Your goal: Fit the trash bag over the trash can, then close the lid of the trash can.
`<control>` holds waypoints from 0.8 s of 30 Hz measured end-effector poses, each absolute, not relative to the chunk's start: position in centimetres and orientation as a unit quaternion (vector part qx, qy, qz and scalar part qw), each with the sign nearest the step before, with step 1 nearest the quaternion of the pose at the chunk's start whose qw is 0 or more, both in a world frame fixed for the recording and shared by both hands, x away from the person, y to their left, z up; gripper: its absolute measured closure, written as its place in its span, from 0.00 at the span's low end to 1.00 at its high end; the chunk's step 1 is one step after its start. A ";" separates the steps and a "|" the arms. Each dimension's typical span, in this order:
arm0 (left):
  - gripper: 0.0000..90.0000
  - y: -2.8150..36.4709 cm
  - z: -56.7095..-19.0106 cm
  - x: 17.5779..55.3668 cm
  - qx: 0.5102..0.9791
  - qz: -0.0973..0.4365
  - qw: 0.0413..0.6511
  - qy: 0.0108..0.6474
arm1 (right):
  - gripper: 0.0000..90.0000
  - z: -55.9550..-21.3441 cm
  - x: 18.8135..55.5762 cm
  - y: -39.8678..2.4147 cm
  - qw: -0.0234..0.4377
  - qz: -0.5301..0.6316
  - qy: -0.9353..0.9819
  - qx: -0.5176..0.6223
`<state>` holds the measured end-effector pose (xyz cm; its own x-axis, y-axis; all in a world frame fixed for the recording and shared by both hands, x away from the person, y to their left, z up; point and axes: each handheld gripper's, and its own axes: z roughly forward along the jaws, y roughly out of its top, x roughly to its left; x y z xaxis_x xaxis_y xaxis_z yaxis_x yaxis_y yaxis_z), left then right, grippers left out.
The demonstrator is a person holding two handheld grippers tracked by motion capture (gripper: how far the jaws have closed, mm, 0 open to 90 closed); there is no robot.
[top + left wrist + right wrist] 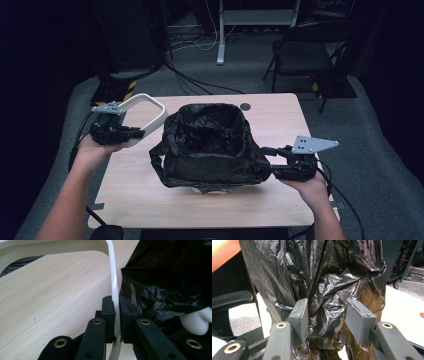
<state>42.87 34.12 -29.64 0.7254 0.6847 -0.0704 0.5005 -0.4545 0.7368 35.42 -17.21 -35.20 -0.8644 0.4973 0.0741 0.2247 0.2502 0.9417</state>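
- Left hand-held gripper (134,133): jaws clamped on one thin side of the white ring frame (150,107), which is lifted clear of the table (280,125).
- Bin with black bag (207,145): stands on the table between the two grippers, just right of the left one.
- Right hand-held gripper (266,159): jaws part closed, gathered bag plastic pinched between them at the bin's side.

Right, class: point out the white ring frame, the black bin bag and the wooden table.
white ring frame (159,111), high view, far corner.
black bin bag (210,160), high view, front side.
wooden table (280,120), high view, bare top.
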 end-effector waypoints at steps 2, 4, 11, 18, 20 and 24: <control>0.93 33.8 -29.0 42.9 0.847 0.122 0.385 0.347 | 0.58 -35.2 35.4 -17.3 0.121 0.567 0.781 0.231; 0.93 33.6 -28.2 43.1 0.849 0.124 0.384 0.342 | 0.58 -35.2 35.4 -17.3 0.121 0.568 0.780 0.232; 0.93 32.8 -26.0 43.3 0.854 0.132 0.379 0.330 | 0.58 -35.2 35.4 -17.3 0.121 0.568 0.780 0.232; 0.93 31.8 -23.1 42.8 0.858 0.128 0.391 0.306 | 0.58 -35.2 35.4 -17.4 0.121 0.570 0.779 0.232; 0.93 31.5 -22.6 42.6 0.858 0.122 0.401 0.297 | 0.58 -35.2 35.4 -17.4 0.121 0.570 0.779 0.233; 0.93 30.6 -21.7 42.0 0.862 0.114 0.409 0.275 | 0.58 -35.1 35.5 -17.4 0.123 0.572 0.778 0.230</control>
